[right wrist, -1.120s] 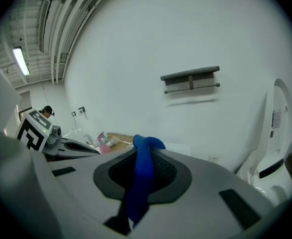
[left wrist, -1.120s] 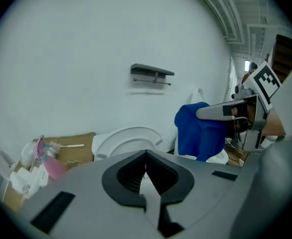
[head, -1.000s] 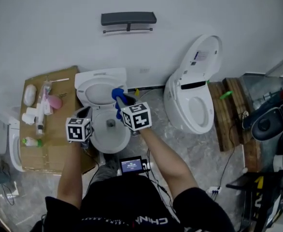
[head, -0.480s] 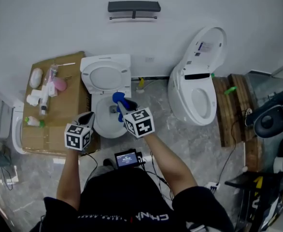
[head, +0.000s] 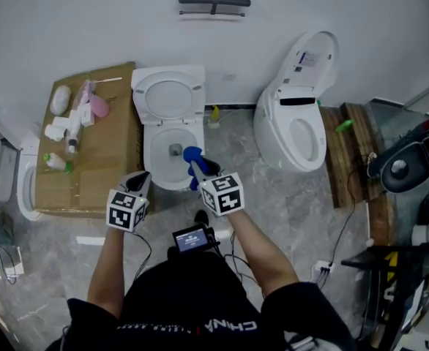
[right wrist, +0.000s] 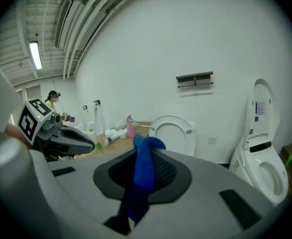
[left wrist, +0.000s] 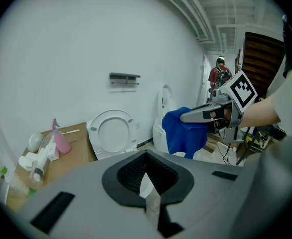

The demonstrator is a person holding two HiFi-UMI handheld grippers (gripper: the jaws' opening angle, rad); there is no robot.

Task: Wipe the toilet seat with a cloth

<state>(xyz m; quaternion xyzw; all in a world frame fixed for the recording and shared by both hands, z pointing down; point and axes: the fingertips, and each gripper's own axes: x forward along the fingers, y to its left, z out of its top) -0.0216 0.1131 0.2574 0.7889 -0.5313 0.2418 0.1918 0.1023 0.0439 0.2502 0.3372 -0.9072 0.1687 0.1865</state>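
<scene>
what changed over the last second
Both grippers pulled back from the toilet: the right gripper with the cloth went from over it to its front edge, and the left gripper drew back alongside. Unchanged: right stays shut on the cloth, left shut and empty, lid up.

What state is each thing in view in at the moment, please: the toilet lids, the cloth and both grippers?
Middle toilet lid: raised, leaning back at the wall.
Right toilet lid: raised upright.
Blue cloth: bunched, hanging in the air from the right gripper.
Right gripper: shut on the blue cloth.
Left gripper: shut, nothing between its jaws.
</scene>
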